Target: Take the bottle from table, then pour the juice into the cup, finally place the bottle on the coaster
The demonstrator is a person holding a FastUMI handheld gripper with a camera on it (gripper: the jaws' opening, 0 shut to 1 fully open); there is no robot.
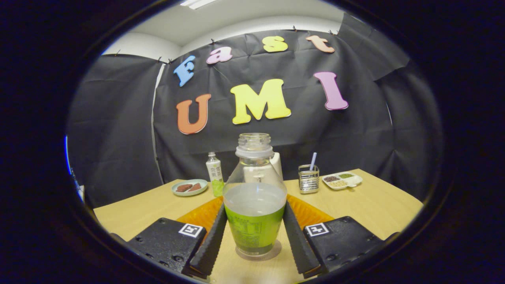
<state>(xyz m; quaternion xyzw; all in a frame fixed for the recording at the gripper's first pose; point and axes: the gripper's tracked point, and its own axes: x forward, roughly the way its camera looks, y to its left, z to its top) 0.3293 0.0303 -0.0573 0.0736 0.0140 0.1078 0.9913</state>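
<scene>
Bottle [255,197] stands upright on the wooden surface [375,205], long axis vertical, its open, capless mouth pointing straight up toward 12 o'clock. It holds pale, cloudy juice to about half its height, and a green label wraps the lower body. Its base rests on the surface, between the two fingers of the gripper [255,246].

The gripper is spread open: one finger [210,240] lies at the bottle's 9 o'clock and the other at its 3 o'clock, each slanting inward toward the bottle's shoulders. Their forward ends come very close to the bottle's sides; whether they touch the plastic I cannot tell, and lower down there is a clear gap on both sides.

Just behind the bottle, an orange ribbed coaster [311,211] lies flat, showing on either side of the bottle beyond the fingers. A white cup [277,163] stands behind the bottle's neck at about 1 o'clock, mostly hidden by it.

Farther back, at 11 o'clock from the bottle, a second, smaller bottle [215,173] stands upright with a white cap, and beside it, toward 10 o'clock, sits a plate [189,187] with two brown pieces. At 2 o'clock a wire holder [309,179] carries a striped straw [313,161], and beyond it a white divided tray [342,180] holds small heaps of grains.
</scene>
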